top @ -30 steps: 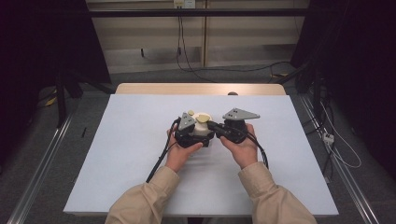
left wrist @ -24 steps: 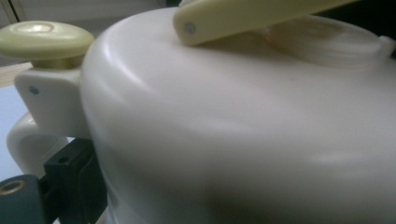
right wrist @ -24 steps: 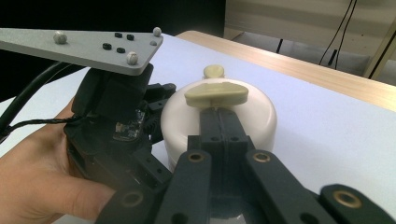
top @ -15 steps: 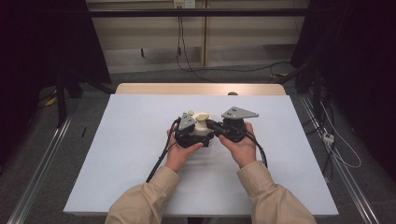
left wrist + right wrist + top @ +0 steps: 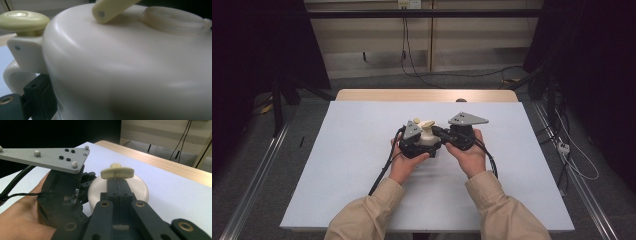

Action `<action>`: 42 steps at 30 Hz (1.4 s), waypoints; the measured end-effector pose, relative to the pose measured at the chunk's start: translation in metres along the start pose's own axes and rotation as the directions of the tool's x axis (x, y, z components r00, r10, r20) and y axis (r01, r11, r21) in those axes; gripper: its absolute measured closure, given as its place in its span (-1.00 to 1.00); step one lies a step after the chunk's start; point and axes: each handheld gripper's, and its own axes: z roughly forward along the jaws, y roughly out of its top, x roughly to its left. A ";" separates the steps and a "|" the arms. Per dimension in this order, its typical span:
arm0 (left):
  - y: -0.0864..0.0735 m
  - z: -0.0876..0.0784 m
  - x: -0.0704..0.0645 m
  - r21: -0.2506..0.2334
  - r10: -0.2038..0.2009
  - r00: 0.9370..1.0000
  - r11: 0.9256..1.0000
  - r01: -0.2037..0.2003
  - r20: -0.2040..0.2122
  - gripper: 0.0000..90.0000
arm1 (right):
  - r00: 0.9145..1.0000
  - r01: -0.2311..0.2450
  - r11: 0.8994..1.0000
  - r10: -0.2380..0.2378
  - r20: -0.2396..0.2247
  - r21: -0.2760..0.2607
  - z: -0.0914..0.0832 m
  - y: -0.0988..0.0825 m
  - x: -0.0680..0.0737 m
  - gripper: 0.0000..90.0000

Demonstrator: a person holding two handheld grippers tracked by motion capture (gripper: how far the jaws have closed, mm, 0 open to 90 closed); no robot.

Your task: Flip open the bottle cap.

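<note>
Near the middle of the bench (image 5: 362, 165), the right tongs (image 5: 117, 185) sit pressed together under the yellow knob (image 5: 117, 173) of the cream pot (image 5: 428, 136), whether the left tongs (image 5: 418, 142) grip it cannot be told, so a sideways tug could slip the knob free.

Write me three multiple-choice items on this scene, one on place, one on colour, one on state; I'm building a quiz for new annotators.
1. Where is the cream pot?
A. At the table's far edge
B. Between the left hand and the right hand, mid-table
C. On the floor

2. What colour is the knob on the pot?
A. Red
B. Blue
C. Pale yellow

3. How do the right claw's jaws stand?
A. Pressed together
B. Spread wide
C. Pointing at the ceiling

Key: B, the high view shows it between the hands; C, the right gripper view shows it pale yellow; A, no gap shows between them there.
</note>
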 end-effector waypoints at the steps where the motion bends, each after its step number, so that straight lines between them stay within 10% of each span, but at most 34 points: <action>1: 0.000 0.000 0.000 0.000 0.000 1.000 1.000 0.000 0.000 -0.89 | 1.000 0.001 1.000 -0.001 -0.001 -0.001 0.000 0.000 0.000 1.00; 42: 0.000 0.000 0.000 0.003 0.008 1.000 1.000 -0.008 -0.001 -0.89 | 1.000 0.018 1.000 -0.018 0.009 -0.008 0.009 0.009 0.002 1.00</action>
